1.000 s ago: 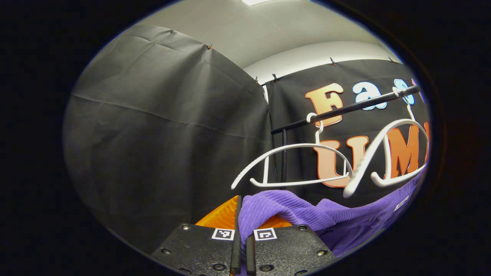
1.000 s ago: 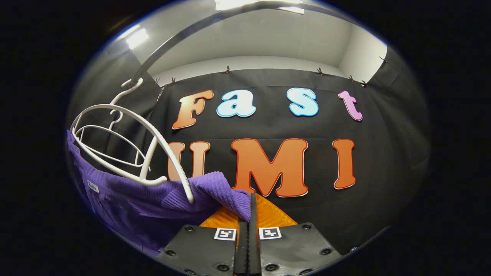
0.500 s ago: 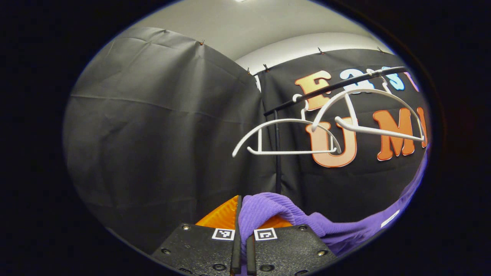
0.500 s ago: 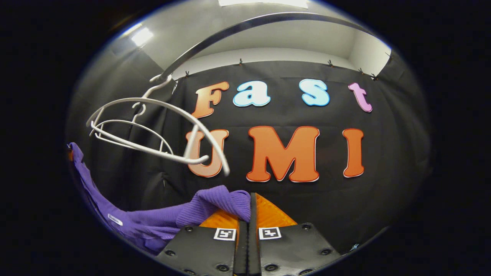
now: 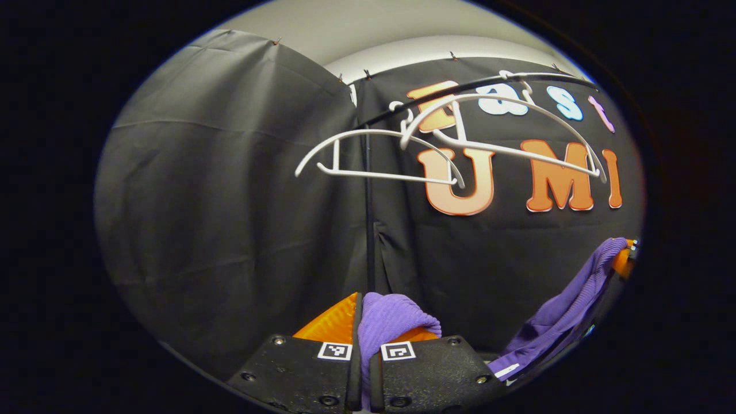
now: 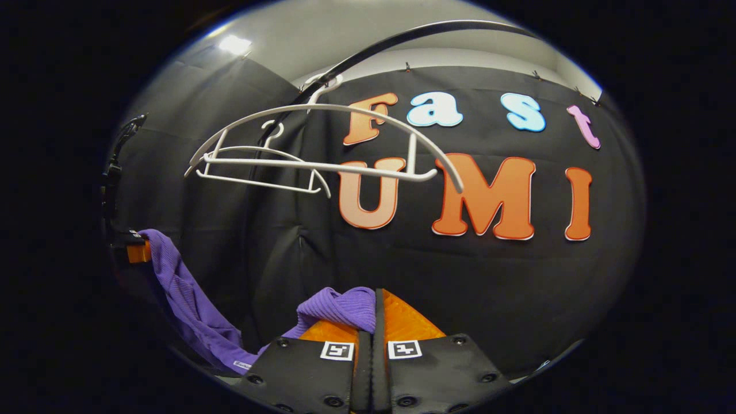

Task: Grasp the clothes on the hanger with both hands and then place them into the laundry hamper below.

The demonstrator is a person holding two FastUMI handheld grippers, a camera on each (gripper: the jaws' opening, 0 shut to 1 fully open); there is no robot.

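A purple ribbed garment [image 5: 566, 307] hangs slack between my two grippers, well below the hangers. My left gripper [image 5: 363, 313] is shut on one bunched end of it [image 5: 391, 316]. My right gripper [image 6: 375, 310] is shut on the other end [image 6: 339, 305], and the cloth sags off to the left [image 6: 184, 299] toward the far-off left gripper [image 6: 137, 252]. In the left gripper view the right gripper [image 5: 624, 259] shows at the right edge. Two bare white hangers [image 5: 379, 155] [image 6: 322, 149] hang on the black rail [image 6: 402, 40]. The hamper is out of sight.
The rail's black upright post [image 5: 368, 218] stands just behind my left gripper. Black cloth walls close the booth at the back and on the left side.
Both grippers have dropped with the garment, which came off the nearer hanger; that hanger swung back up. The cloth now sags between the grippers, far below the rail.
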